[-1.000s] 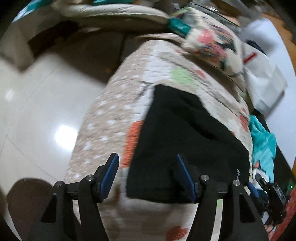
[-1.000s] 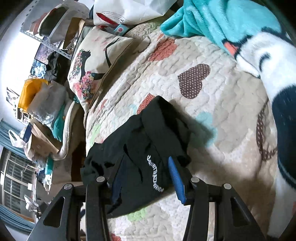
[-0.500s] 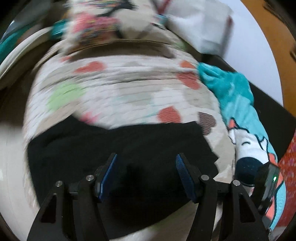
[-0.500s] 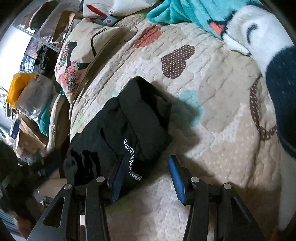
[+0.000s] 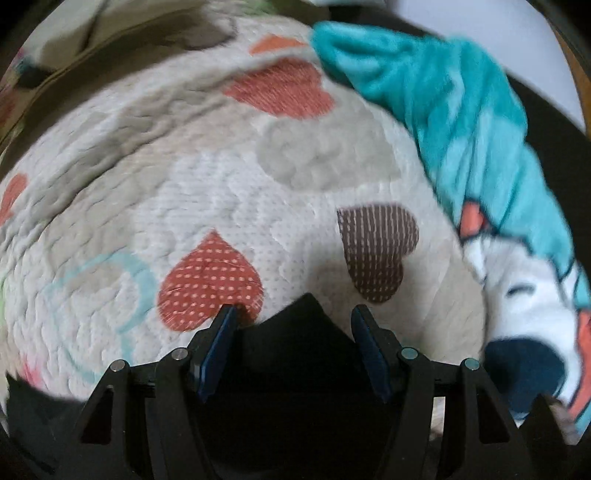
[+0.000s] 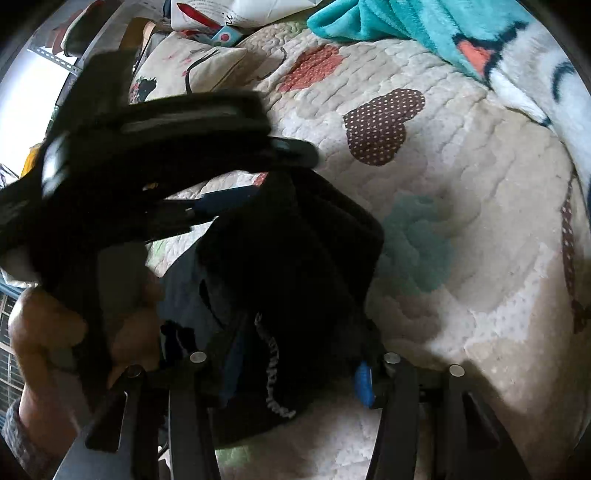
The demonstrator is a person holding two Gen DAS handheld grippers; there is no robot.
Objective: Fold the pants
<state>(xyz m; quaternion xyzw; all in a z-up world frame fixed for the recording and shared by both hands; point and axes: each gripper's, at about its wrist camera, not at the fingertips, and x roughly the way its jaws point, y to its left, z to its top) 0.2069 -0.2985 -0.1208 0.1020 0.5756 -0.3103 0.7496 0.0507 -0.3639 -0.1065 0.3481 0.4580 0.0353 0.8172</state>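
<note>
The black pants (image 6: 295, 266) lie bunched on the heart-patterned quilt (image 6: 461, 229); white lettering shows on one fold. My right gripper (image 6: 295, 373) is open, its fingers on either side of the lettered fold, low over the quilt. My left gripper (image 5: 293, 325) is open over a pointed corner of the pants (image 5: 306, 332), with the cloth filling the space between the blue pads. In the right wrist view the left gripper (image 6: 255, 173) reaches in from the left, over the far end of the pants, held by a hand (image 6: 48, 332).
A teal and white plush blanket (image 5: 480, 129) lies along the quilt's right side. A printed pillow (image 6: 192, 70) and a white bag (image 6: 236, 14) sit at the far end. Cluttered shelves stand at the far left.
My left gripper has swung from the bed's edge over the pants to their far corner. My right gripper has moved in so the lettered fold lies between its fingers.
</note>
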